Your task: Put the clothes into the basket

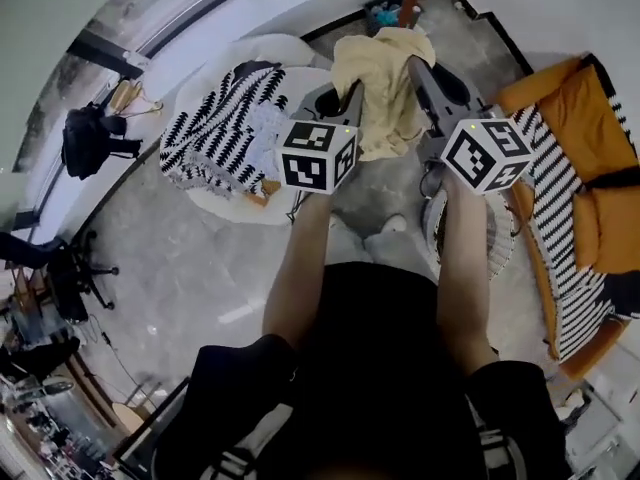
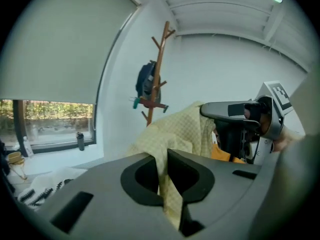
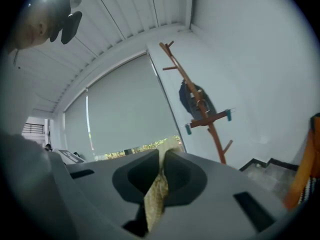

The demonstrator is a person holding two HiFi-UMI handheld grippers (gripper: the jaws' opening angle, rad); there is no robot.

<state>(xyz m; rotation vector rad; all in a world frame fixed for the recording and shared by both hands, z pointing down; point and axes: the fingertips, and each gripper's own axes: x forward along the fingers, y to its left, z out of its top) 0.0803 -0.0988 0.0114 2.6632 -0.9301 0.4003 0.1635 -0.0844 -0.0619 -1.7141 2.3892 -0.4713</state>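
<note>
A pale yellow checked garment (image 1: 382,86) hangs in the air between both grippers. My left gripper (image 1: 345,96) is shut on its left edge, and the cloth (image 2: 172,134) runs down between the closed jaws (image 2: 165,156). My right gripper (image 1: 418,68) is shut on the right edge, with a strip of the same cloth (image 3: 156,196) pinched between its jaws (image 3: 161,156). From the left gripper view the right gripper (image 2: 242,121) shows beyond the garment. A white round basket (image 1: 500,236) stands on the floor, partly hidden behind my right forearm.
A black-and-white patterned cloth (image 1: 225,128) lies on a white round seat (image 1: 235,203) at the left. An orange sofa (image 1: 585,168) with a striped throw is at the right. A wooden coat stand (image 2: 157,74) rises by the wall, and an office chair (image 1: 70,278) stands far left.
</note>
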